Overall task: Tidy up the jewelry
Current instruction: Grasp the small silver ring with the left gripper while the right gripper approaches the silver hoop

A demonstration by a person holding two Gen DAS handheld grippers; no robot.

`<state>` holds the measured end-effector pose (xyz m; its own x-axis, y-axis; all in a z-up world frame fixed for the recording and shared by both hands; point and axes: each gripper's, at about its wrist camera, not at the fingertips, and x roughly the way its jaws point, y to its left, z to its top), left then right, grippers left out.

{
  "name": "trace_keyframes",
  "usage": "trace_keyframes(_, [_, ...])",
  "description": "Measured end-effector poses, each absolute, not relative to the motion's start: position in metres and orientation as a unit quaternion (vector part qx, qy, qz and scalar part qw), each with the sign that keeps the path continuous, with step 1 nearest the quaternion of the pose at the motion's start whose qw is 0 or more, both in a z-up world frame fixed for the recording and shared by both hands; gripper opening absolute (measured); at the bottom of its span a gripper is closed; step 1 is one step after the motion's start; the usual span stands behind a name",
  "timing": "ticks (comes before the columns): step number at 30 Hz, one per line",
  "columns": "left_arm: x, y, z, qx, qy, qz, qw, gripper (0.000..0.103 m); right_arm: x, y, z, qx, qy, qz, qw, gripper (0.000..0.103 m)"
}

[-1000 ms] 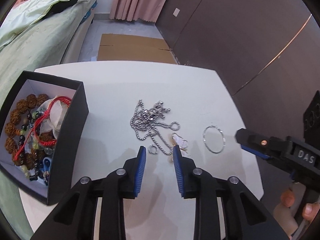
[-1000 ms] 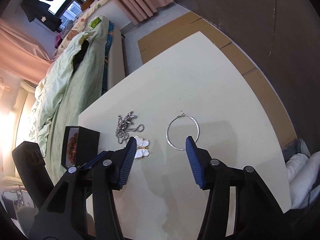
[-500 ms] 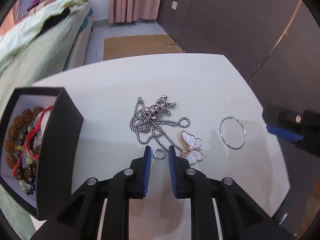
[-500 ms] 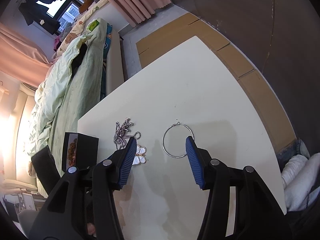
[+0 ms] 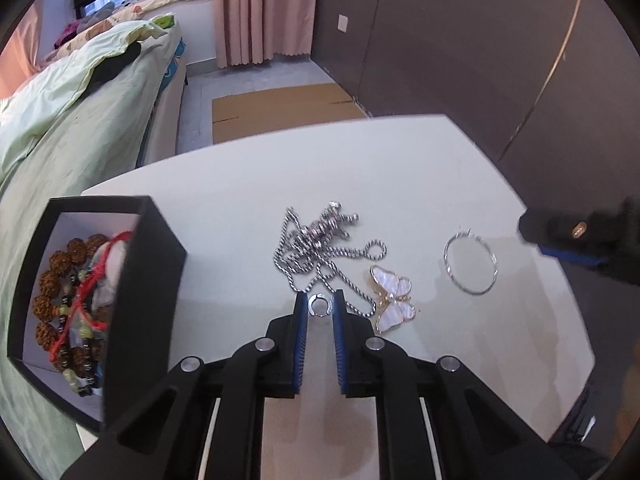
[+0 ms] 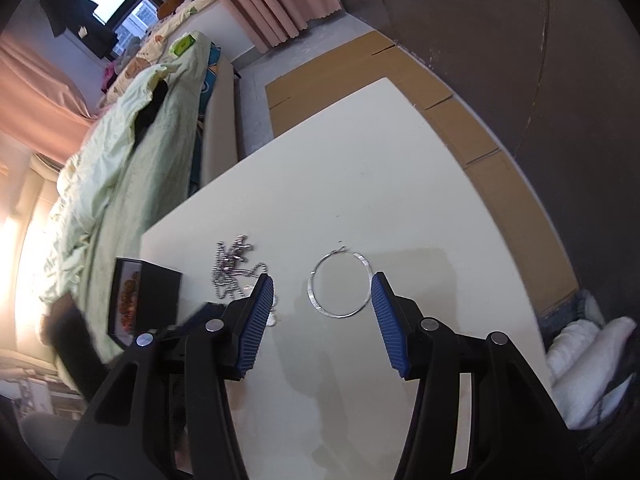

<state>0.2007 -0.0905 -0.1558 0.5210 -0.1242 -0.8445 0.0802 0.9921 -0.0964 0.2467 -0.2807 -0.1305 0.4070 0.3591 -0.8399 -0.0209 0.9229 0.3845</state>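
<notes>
A: So, we start with the white table (image 5: 240,184), which fills most of both wrist views. At nine o'clock in our left view we see the black box (image 5: 148,280), open, with brown bead bracelets and a red cord inside.

B: Next in size we count the tangled silver chain (image 5: 320,248) near the centre, then the thin wire hoop (image 5: 471,262) at three o'clock of it, well apart.

A: We see the butterfly brooch (image 5: 392,298) between them, just beside the chain's lower loop, at about five o'clock of the tangle.

B: Smallest is the little silver ring (image 5: 320,305), at six o'clock of the chain. Our left gripper (image 5: 320,308) has just been closing; its blue pads now sit against both sides of that ring, gripping it on the table.

A: Our right gripper (image 6: 322,292) stands with its jaws apart, nothing between the pads; the hoop lies beyond its tips, at twelve o'clock.
</notes>
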Motion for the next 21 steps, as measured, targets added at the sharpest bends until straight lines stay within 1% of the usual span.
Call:
trace_keyframes(5, [0.198, -0.074, -0.14, -0.047, 0.472, -0.055, 0.879, 0.01, 0.252, -0.274, -0.138, 0.117, 0.539, 0.094, 0.829, 0.053])
trace_keyframes(6, [0.198, -0.072, -0.138, -0.05, 0.471, -0.054, 0.879, 0.01, 0.253, -0.27, -0.141, 0.112, 0.544, 0.096, 0.826, 0.054])
trace_keyframes(7, [0.199, -0.07, -0.135, -0.054, 0.469, -0.054, 0.88, 0.01, 0.254, -0.267, -0.143, 0.107, 0.548, 0.097, 0.824, 0.061])
trace_keyframes(8, [0.199, -0.068, -0.134, -0.057, 0.467, -0.053, 0.881, 0.01, 0.255, -0.264, -0.146, 0.103, 0.549, 0.097, 0.824, 0.064])
trace_keyframes(9, [0.198, -0.066, -0.131, -0.06, 0.465, -0.053, 0.882, 0.01, 0.256, -0.261, -0.148, 0.1, 0.55, 0.096, 0.824, 0.07])
trace_keyframes(21, [0.191, -0.042, -0.108, -0.09, 0.443, -0.05, 0.89, 0.01, 0.266, -0.231, -0.171, 0.001, 0.559, 0.063, 0.826, 0.07])
